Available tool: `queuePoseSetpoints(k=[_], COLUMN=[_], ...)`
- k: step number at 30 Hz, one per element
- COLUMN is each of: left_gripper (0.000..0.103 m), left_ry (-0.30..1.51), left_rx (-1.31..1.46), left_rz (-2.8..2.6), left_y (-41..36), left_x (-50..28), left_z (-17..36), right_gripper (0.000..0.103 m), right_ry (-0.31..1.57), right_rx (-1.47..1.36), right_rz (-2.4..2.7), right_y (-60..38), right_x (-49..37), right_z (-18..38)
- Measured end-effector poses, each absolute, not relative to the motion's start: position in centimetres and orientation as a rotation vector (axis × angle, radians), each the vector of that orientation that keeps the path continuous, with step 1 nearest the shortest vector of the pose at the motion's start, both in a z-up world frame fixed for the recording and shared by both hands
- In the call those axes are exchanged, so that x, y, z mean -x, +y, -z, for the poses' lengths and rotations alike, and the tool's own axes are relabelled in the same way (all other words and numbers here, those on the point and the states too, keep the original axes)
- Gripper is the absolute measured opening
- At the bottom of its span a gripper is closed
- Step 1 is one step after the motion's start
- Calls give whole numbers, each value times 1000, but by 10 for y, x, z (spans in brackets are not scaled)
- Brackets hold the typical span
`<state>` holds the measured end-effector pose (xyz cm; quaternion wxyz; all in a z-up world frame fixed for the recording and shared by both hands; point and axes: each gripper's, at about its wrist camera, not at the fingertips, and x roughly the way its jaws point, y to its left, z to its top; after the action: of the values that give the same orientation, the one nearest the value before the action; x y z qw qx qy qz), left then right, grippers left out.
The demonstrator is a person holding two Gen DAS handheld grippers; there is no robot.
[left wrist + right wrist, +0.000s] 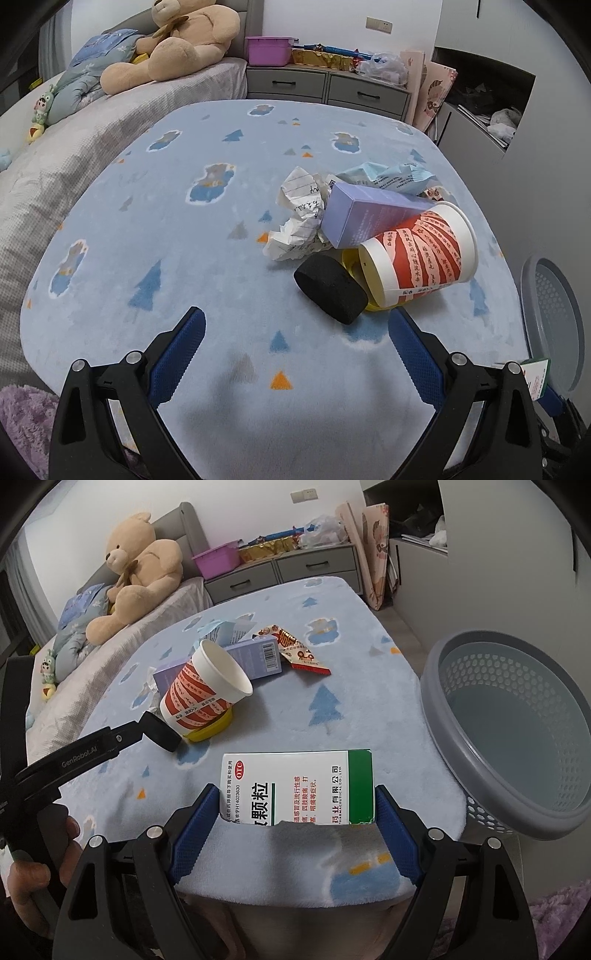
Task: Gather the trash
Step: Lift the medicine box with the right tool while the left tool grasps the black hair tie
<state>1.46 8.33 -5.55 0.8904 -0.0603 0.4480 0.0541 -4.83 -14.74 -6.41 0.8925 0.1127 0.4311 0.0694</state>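
Observation:
A trash pile lies on the blue blanket-covered table [184, 277]: a red-and-white paper cup [417, 254] on its side over a yellow lid [351, 264], a purple box [369, 218], crumpled paper [299, 221], a pale blue wrapper [391, 177] and a black foam disc [332, 290]. My left gripper [295, 332] is open just in front of the disc, with nothing between its pads. My right gripper [295, 794] is shut on a white-and-green medicine box [295, 788] held over the table's near edge. A red-gold wrapper [299, 653] lies behind the cup [207, 690].
A grey perforated basket [517, 738] stands just right of the table, empty inside. A bed with a teddy bear [136, 568] runs along the left. Grey drawers [325, 86] with a pink bin are at the back. A person's hand [37, 867] grips the left tool.

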Motion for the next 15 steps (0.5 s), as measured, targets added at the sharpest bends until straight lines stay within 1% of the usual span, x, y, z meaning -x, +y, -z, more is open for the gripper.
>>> queuePoseSetpoints(k=[15], left_gripper=[94], left_ry=[924], left_rx=[166], left_rz=[-130], left_y=[93], left_x=[-42], left_z=[72], right_gripper=[81], right_ry=[914], right_rx=[-246], right_rz=[-151], right_y=[-148], right_x=[43], right_z=[71])
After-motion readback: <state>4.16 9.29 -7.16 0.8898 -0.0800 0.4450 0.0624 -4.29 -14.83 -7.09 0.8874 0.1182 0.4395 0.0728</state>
